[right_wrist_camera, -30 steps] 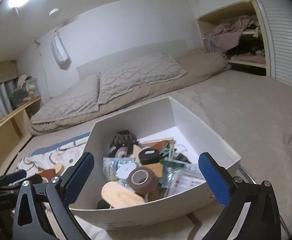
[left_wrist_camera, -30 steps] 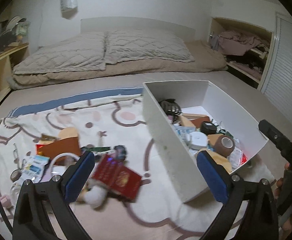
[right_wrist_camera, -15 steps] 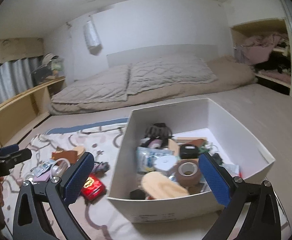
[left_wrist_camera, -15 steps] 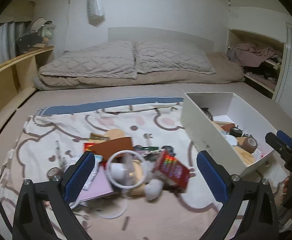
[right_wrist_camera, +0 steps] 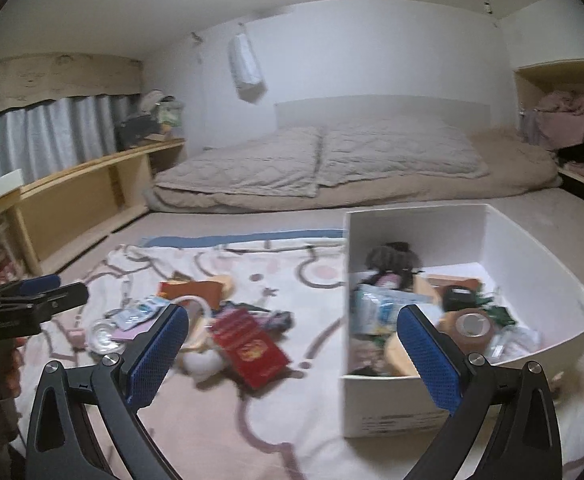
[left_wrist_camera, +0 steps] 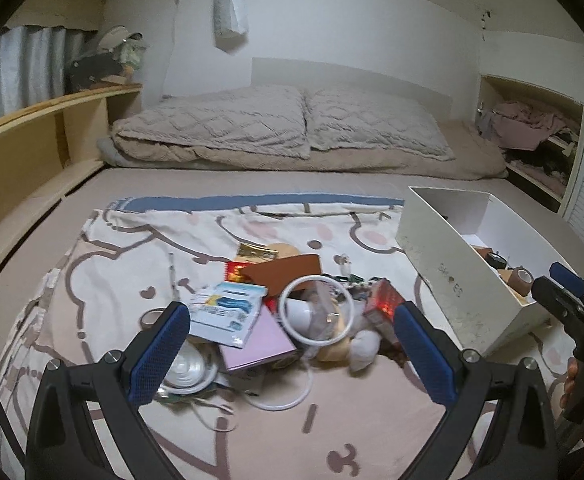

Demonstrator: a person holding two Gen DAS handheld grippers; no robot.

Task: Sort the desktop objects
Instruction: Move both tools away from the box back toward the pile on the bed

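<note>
Holding both tools above the bed, I have the left gripper (left_wrist_camera: pixel 292 356) spread wide with nothing between its blue pads (left_wrist_camera: pixel 159 354), and the right gripper (right_wrist_camera: pixel 292 356) equally wide and empty. Under the left one lies the heap of desktop clutter on the patterned blanket (left_wrist_camera: pixel 131 248): a white ring (left_wrist_camera: pixel 316 310) resting over a white cup-like piece, a pink notebook (left_wrist_camera: pixel 257 340) partly under a blue-and-white packet (left_wrist_camera: pixel 227 312), a brown leather wallet (left_wrist_camera: pixel 287 270) at the far side of the heap, and a red booklet (left_wrist_camera: pixel 384 304) at its right edge, touching a white plush lump (left_wrist_camera: pixel 366 350). To the right of the heap, apart from it, stands the white box (left_wrist_camera: pixel 452 280), open at the top. From the right wrist view I look into that box (right_wrist_camera: pixel 532 248): a brown tape roll (right_wrist_camera: pixel 474 326) sits near its front right, a black round item (right_wrist_camera: pixel 458 296) just behind it, a dark furry thing (right_wrist_camera: pixel 392 258) at the far left corner, and plastic packets along the left wall. The same red booklet (right_wrist_camera: pixel 251 350) lies on the blanket left of the box, near my left pad. Edges of this view are blurred.
</note>
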